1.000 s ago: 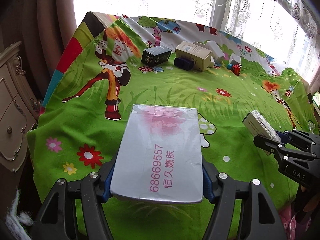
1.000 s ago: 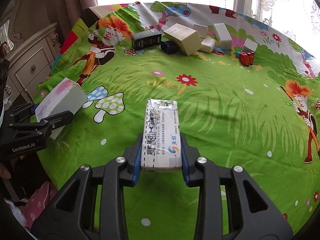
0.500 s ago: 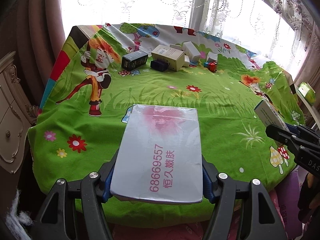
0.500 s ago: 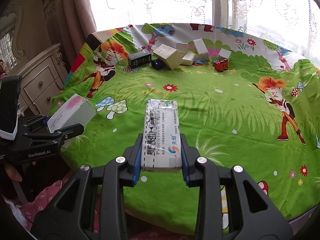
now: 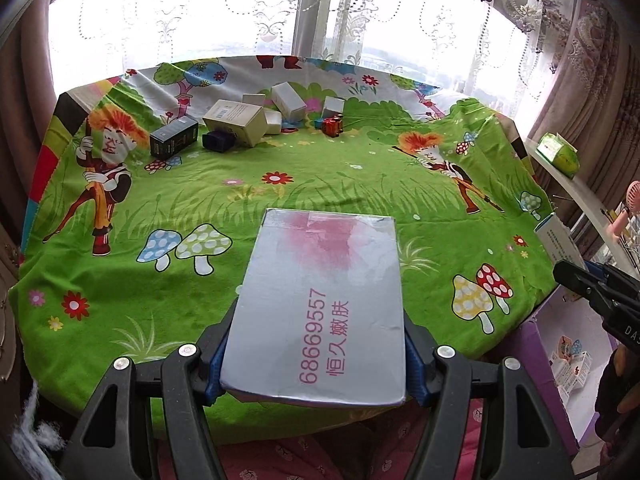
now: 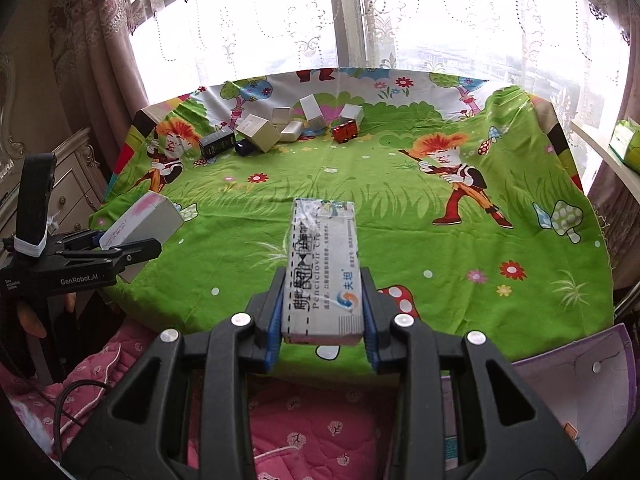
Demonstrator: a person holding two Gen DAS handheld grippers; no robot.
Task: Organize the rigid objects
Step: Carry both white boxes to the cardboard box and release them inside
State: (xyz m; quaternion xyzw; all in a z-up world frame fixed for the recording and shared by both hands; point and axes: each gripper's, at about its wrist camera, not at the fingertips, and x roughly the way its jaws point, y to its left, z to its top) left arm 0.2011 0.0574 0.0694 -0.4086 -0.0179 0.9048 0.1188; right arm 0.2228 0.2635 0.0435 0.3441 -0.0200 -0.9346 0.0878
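My left gripper [image 5: 314,356] is shut on a wide silver-grey box [image 5: 320,304] with pink print, held above the near edge of the green cartoon tablecloth [image 5: 320,184]. It also shows in the right wrist view [image 6: 140,220]. My right gripper [image 6: 322,320] is shut on a narrow white medicine box [image 6: 322,264], held above the table's near edge. In the left wrist view that box [image 5: 558,240] and the right gripper [image 5: 600,292] sit at the far right. Several more boxes [image 5: 240,122] and a red toy car [image 5: 332,124] lie at the far side.
A purple bin [image 6: 568,384] stands below the table's near right edge, also in the left wrist view [image 5: 568,344]. Pink quilted fabric [image 6: 320,420] lies below the front edge. A cream dresser [image 6: 72,184] stands left. A shelf with a green tissue pack [image 5: 558,154] is at right.
Both grippers have pulled back and risen from the table with their boxes still held. The table now looks farther away and its near edge and the floor below show.
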